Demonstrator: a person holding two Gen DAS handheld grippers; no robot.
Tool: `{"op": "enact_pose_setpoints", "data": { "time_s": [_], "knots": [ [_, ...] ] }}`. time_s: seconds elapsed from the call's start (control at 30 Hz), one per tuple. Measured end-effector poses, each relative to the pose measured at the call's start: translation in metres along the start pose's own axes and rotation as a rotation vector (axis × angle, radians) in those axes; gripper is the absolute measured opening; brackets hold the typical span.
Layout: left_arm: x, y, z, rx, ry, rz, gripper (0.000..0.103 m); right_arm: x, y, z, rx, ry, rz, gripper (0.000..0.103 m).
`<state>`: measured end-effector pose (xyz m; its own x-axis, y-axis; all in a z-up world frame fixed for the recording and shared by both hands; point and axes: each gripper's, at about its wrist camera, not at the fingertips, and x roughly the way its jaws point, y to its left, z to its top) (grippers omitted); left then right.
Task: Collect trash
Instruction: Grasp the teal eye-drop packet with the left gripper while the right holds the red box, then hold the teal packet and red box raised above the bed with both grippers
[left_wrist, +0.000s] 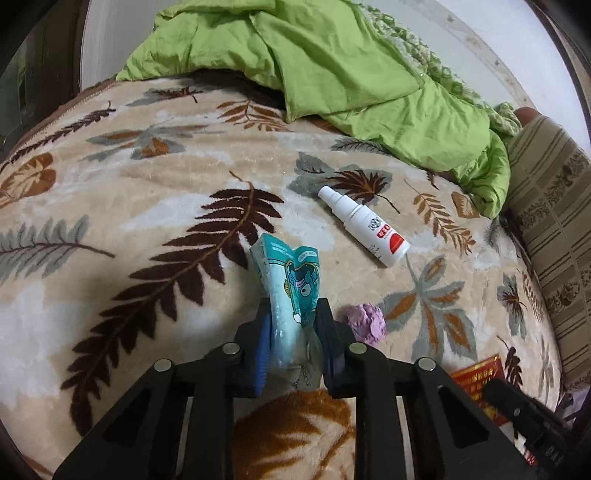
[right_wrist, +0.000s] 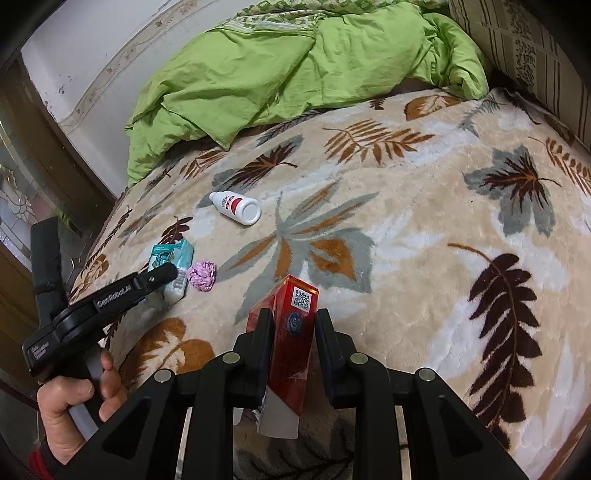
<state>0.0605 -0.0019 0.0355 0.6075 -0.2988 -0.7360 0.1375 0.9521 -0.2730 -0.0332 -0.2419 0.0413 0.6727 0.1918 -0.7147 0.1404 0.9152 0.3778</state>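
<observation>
L gripper (left_wrist: 291, 317) clamped on crumpled teal packet (left_wrist: 286, 280) at bed's 6 o'clock, R gripper (right_wrist: 290, 321) gripping red carton (right_wrist: 291, 332), pink paper wad (left_wrist: 365, 323) at packet's 3 o'clock, white spray bottle (left_wrist: 365, 225) lying at 1 o'clock on leaf blanket (left_wrist: 147, 206)

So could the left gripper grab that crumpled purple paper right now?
Probably not: the left gripper is shut on the teal packet. The purple paper lies uncovered just beside it.
</observation>
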Motion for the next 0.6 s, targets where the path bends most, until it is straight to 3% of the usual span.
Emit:
{"op": "enact_pose_setpoints", "data": {
  "time_s": [0.33,0.6],
  "knots": [
    [-0.046,-0.007,-0.016,0.031,-0.093,0.011,0.022,-0.038,0.01,-0.005,-0.048,-0.141,0.008,0.024],
    [-0.083,-0.02,-0.039,0.063,-0.129,0.022,0.022,-0.078,-0.012,-0.029,0.04,-0.185,0.076,0.024]
  ]
}}
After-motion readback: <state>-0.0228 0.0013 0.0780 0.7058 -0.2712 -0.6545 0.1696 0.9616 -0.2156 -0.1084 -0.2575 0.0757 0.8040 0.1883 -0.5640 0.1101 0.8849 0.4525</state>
